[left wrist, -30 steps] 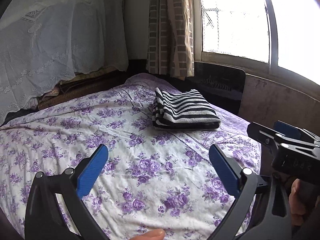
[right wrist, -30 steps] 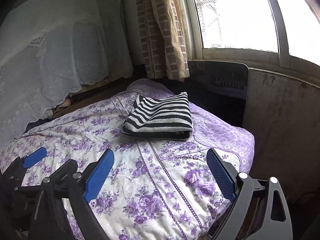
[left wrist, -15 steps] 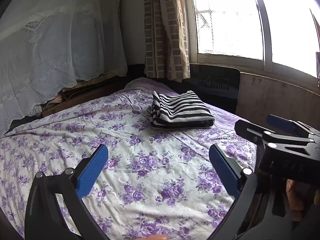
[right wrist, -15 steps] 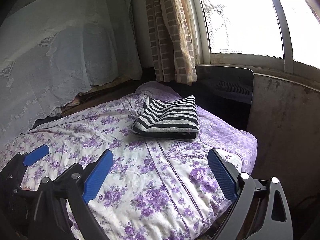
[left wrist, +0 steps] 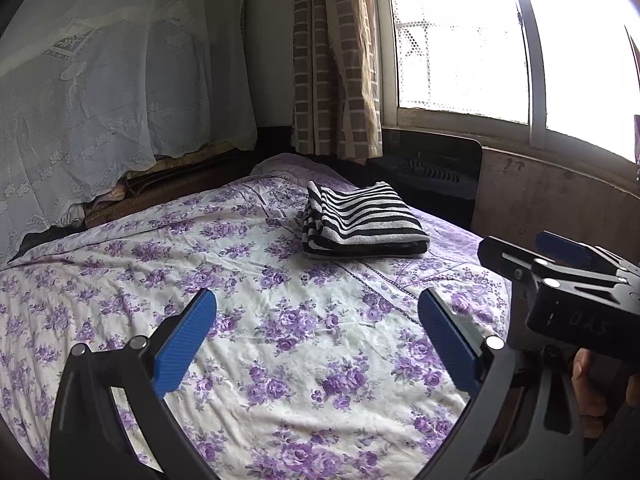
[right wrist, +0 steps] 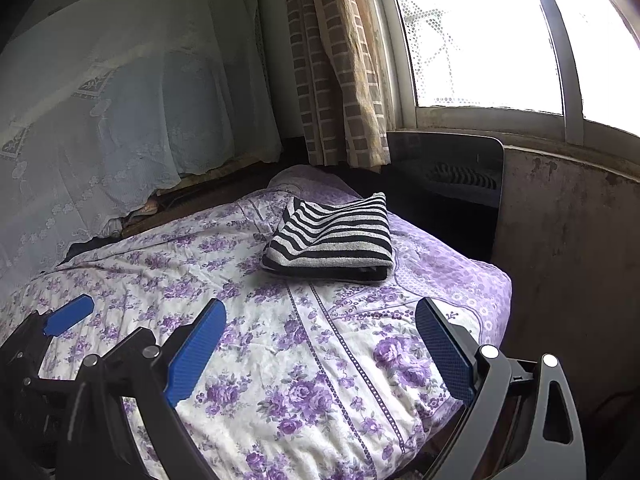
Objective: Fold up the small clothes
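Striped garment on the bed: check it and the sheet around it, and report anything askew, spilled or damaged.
Nothing stands out. The striped garment lies folded in a neat flat stack on the floral bedsheet, which shows only light wrinkles, no spill or tear. Both the left gripper and the right gripper hang open and empty, short of the garment.

We record one item: a black-and-white striped knit garment (left wrist: pixel 362 220) (right wrist: pixel 332 236), soft and towel-like in texture, with broad horizontal bands. State: folded into a compact, roughly rectangular stack of several layers, its edges fairly even, the fold thick and rounded along the near side. Pose: lying flat, stripes uppermost, top surface smooth. Location: on the purple floral bedspread (left wrist: pixel 280 320) (right wrist: pixel 304 380), toward the far end of the bed. We see nothing touching it, and it lies well apart from either gripper.
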### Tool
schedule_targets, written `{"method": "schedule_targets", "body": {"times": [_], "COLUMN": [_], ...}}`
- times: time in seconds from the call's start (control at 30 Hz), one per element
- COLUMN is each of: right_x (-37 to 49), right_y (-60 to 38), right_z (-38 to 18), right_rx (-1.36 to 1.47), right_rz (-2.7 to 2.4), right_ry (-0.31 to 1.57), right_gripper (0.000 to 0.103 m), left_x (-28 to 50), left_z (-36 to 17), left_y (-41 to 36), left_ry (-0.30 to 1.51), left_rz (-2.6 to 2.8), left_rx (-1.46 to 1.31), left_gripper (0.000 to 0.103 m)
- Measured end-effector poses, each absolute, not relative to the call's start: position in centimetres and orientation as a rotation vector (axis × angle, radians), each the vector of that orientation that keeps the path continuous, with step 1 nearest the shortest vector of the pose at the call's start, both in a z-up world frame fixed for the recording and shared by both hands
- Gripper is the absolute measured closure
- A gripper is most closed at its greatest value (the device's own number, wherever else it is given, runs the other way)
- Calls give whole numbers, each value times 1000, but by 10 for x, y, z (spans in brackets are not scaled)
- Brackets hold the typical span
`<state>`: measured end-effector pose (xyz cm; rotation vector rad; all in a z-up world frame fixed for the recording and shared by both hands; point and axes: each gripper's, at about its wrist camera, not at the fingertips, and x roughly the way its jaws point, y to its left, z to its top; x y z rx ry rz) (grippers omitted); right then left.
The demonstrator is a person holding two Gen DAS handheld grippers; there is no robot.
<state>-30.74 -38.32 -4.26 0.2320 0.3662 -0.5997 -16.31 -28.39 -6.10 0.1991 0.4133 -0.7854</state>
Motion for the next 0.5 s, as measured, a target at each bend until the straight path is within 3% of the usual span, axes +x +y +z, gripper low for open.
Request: {"method": "schedule_targets", "body": {"times": [0.5], "right_x": [-306], "right_y": [-384], "right_z": [-45], "right_rx": [238], "right_rz": [-591], "right_ry": [373], "right_gripper": [7], "left_x": [-164], "left_z": [-59], "left_y": [-279], "left_ry": [408], "left_rz": [-774], "left_rx": [197], "left_gripper": [5]}}
